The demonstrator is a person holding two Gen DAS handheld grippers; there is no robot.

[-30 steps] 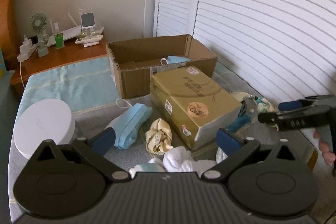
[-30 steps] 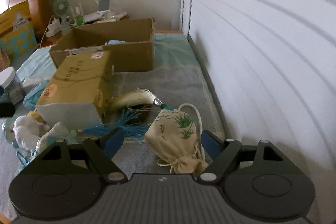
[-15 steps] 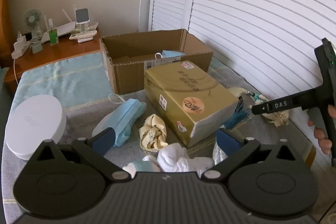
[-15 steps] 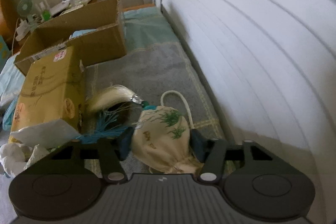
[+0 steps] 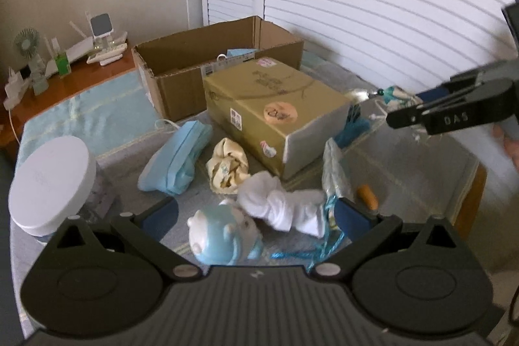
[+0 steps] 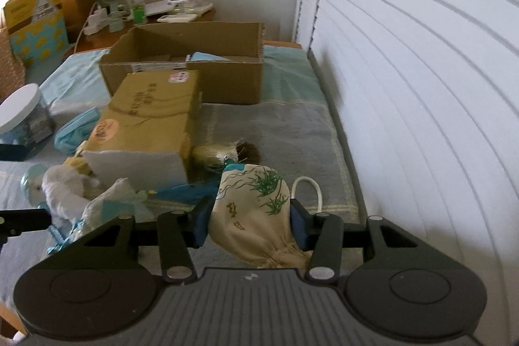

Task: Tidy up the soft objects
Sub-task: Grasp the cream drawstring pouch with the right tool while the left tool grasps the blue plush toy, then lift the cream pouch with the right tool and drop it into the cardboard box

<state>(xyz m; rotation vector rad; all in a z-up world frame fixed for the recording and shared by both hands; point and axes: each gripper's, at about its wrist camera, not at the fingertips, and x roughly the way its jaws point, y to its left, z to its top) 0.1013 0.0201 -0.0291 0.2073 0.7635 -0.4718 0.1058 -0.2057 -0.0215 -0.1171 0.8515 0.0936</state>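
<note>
In the right wrist view a cream drawstring pouch [image 6: 253, 209] with green plant prints sits between my right gripper's [image 6: 249, 224] blue pads, which press its sides as the jaws are closing. The pouch hangs a little above the grey blanket [image 6: 285, 132]. In the left wrist view my left gripper [image 5: 256, 216] stands open over a blue-white plush toy [image 5: 220, 235] and a white sock [image 5: 279, 206], touching neither. Blue face masks [image 5: 178, 158] and a cream cloth [image 5: 227, 166] lie further ahead. The open cardboard box [image 6: 181, 77] at the back holds a blue mask.
A closed yellow-brown box [image 5: 275, 106] stands mid-bed in front of the cardboard box. A white-lidded jar [image 5: 48, 180] is at the left. Blue and cream tassels [image 6: 181, 193] lie by the yellow-brown box. White louvred doors [image 6: 421, 86] line the right side, and a cluttered nightstand [image 5: 65, 77] lies behind.
My right gripper's jaws have come in on the cream pouch and raised it off the blanket. The left gripper rolled a little, so the plush toy now shows between its fingers.
</note>
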